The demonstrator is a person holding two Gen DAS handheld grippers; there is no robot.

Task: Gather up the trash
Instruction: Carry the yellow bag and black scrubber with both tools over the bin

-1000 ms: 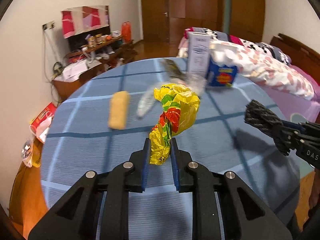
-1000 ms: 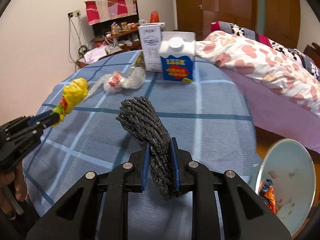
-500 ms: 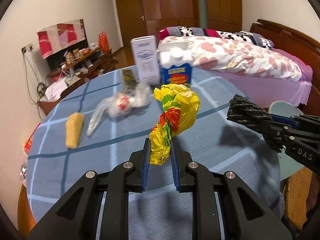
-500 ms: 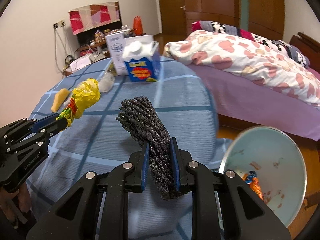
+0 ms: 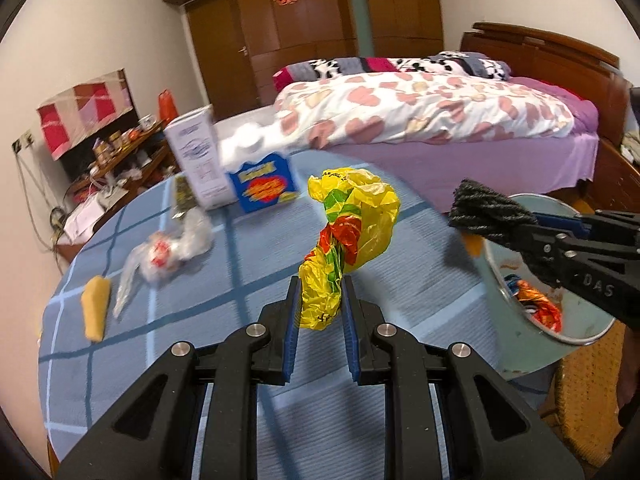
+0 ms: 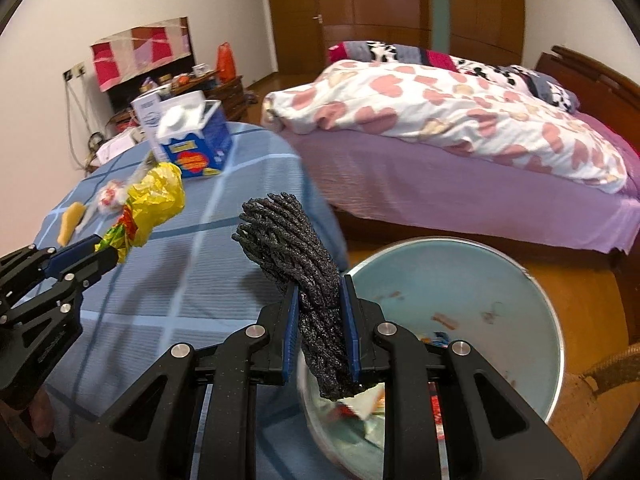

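Observation:
My left gripper (image 5: 320,312) is shut on a crumpled yellow plastic bag (image 5: 352,220) and holds it above the blue checked table (image 5: 240,272); it also shows in the right wrist view (image 6: 152,200). My right gripper (image 6: 322,320) is shut on a bundle of dark grey rope (image 6: 296,252), held over the near rim of a pale blue trash bin (image 6: 500,304). The bin (image 5: 520,344) stands on the floor right of the table with a few wrappers inside.
On the table lie a yellow sponge-like piece (image 5: 95,308), a clear plastic bag (image 5: 168,252), a blue carton (image 5: 264,184) and a white carton (image 5: 200,160). A bed (image 6: 460,128) stands behind the bin. A cluttered shelf (image 5: 120,148) is at the far left.
Both grippers have swung right with their loads. The bin has come closer and the rope now hangs over its rim. The table items have slid left in view.

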